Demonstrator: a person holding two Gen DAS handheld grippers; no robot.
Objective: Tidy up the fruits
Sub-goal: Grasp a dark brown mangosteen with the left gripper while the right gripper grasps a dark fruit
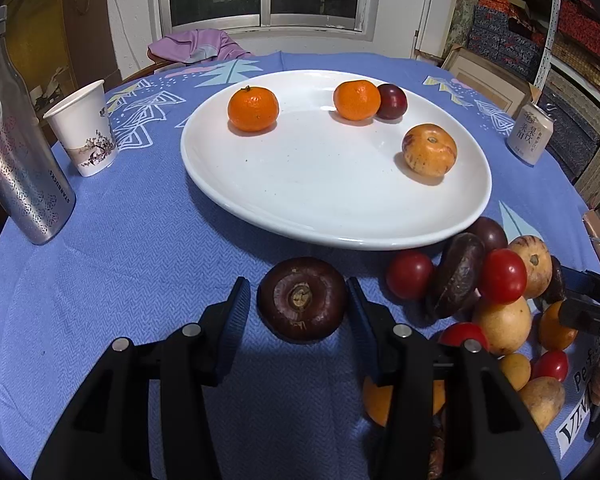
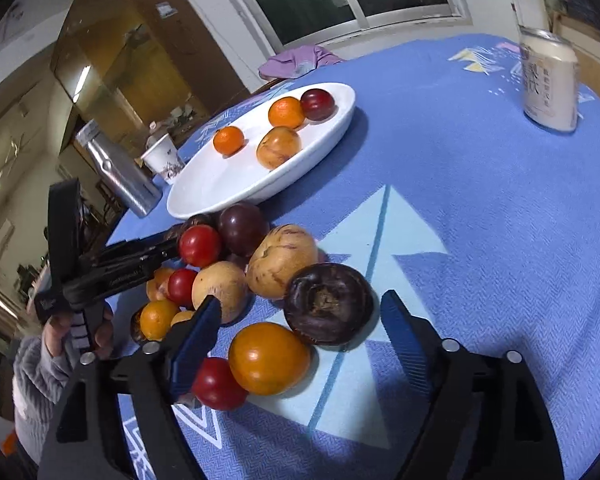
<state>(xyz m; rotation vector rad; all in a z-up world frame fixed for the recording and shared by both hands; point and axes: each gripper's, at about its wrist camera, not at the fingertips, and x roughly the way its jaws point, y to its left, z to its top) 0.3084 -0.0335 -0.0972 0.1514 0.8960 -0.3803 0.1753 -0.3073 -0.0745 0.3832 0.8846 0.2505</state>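
Fruits [image 1: 500, 280] beside "STARBUCKS" tumbler [image 1: 16, 152]

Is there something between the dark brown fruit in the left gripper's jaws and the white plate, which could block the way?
Nothing visible does. Only bare blue cloth lies between the brown fruit and the plate; the fruit pile sits off to the right.

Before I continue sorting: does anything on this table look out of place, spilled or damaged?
Nothing is spilled or broken. The paper cup, the steel tumbler and the can stand upright. Only the purple cloth lies crumpled at the table's far edge.
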